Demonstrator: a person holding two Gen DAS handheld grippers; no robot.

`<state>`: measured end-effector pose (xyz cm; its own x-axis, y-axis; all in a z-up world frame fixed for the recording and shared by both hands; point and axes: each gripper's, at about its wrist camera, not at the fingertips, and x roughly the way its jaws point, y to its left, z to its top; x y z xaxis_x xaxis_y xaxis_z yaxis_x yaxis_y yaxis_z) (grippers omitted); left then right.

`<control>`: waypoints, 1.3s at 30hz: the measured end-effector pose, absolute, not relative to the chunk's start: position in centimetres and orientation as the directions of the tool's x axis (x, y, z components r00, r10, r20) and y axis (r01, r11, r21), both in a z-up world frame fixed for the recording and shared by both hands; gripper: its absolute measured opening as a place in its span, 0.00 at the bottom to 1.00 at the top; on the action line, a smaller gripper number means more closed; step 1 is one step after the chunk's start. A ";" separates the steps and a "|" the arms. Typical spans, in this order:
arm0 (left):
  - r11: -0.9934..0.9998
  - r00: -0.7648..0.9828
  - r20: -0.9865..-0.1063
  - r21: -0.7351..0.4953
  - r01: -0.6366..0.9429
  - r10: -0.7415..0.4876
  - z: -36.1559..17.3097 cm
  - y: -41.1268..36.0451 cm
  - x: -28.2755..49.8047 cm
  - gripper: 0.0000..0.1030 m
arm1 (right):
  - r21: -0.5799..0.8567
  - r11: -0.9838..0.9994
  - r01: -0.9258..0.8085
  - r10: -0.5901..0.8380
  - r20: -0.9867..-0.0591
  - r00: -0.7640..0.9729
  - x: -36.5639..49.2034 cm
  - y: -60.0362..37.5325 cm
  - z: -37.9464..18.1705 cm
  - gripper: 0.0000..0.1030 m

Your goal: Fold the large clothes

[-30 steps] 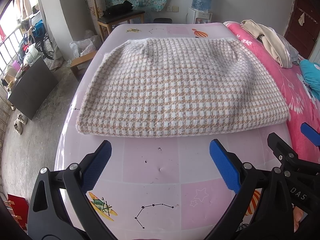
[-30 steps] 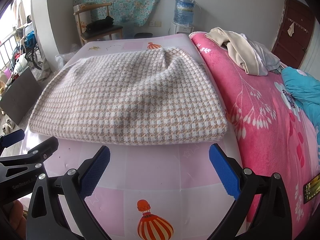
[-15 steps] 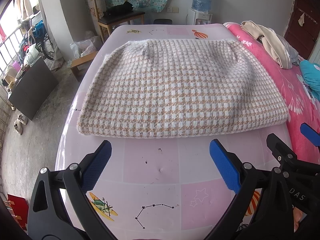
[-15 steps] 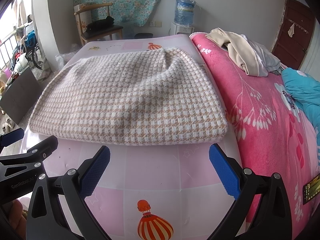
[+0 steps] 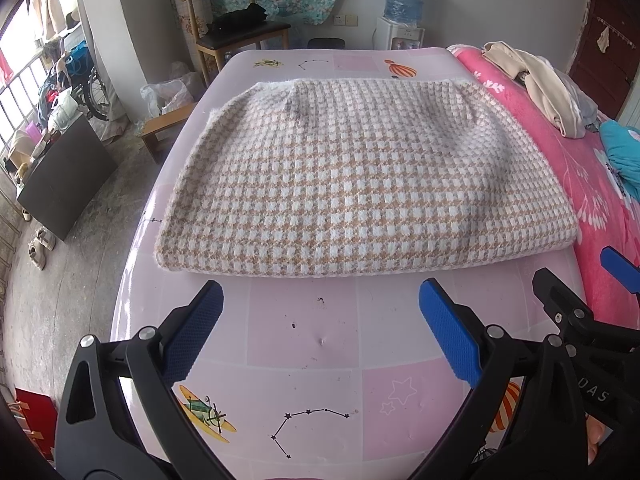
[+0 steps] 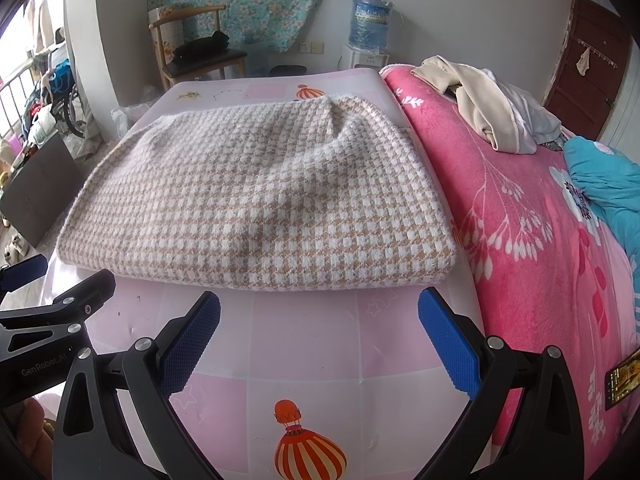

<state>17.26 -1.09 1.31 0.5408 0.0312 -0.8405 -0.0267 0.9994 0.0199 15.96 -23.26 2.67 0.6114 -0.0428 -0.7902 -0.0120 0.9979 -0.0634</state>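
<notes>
Two tools hovered side by side over the near end of the pink counter (image 5: 304,336), both spread wide and gripping nothing. Left tool (image 5: 320,324) sat at 6 o'clock of the folded checked garment (image 5: 360,184), just short of its near edge; right tool (image 6: 320,330) likewise. Pink blanket (image 6: 520,220) lay at 3 o'clock, touching the garment's side.

Houndstooth knit garment (image 5: 360,184) (image 6: 256,196) — folded flat rectangle, lying on pink mat.
</notes>
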 end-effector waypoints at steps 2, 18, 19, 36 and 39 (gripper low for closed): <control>0.999 0.540 -0.841 0.020 -0.027 0.031 1.4 -1.0 17.3 0.92 | -0.063 0.998 -0.011 -0.043 -0.791 0.611 16.0 -23.3 2.7 0.94; 0.999 0.525 -0.851 0.025 -0.028 0.036 0.9 -0.8 17.7 0.92 | -0.074 0.997 -0.003 -0.058 -0.801 0.596 15.8 -23.6 2.4 0.94; 0.999 0.524 -0.851 0.024 -0.027 0.035 0.9 -0.9 17.6 0.92 | -0.077 0.997 -0.004 -0.059 -0.801 0.595 15.8 -23.6 2.3 0.94; 0.999 0.534 -0.844 0.028 -0.036 0.043 1.2 -0.8 17.3 0.92 | -0.078 0.997 -0.009 -0.057 -0.801 0.596 15.6 -23.4 2.4 0.94; 0.999 0.536 -0.843 0.026 -0.037 0.042 1.2 -0.8 17.3 0.92 | -0.076 0.997 -0.009 -0.056 -0.801 0.596 15.6 -23.4 2.4 0.94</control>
